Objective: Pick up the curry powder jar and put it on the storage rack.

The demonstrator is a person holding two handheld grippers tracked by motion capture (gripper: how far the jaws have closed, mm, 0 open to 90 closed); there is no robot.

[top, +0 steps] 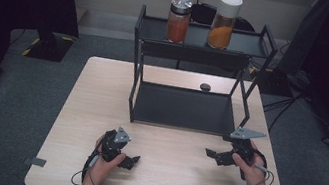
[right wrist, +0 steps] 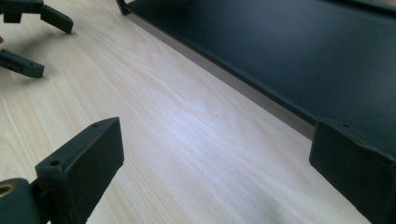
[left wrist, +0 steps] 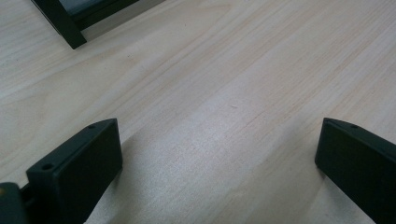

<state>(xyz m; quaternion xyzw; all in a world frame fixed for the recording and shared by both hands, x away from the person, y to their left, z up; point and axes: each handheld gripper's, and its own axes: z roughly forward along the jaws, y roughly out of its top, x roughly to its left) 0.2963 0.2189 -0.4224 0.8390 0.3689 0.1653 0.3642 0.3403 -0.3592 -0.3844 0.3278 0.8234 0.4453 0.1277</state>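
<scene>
Near the surface's [top: 164,173] front edge, both tools are resting spread wide, gripping nothing: left tool [top: 129,161] pointing right, right tool [top: 213,155] pointing left, before the rack [top: 183,107].

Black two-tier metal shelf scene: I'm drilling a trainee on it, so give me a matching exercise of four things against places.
Things:
1. Glass jar of red powder with silver lid
2. Glass jar of orange powder with white lid
3. Small black round disc
4. Left claw

Places:
A. Table behind the shelf's lower tray
B. Top shelf, right
C. Near table edge, left
D. Top shelf, left

Pairs: 1-D, 2-B, 3-A, 4-C
</scene>
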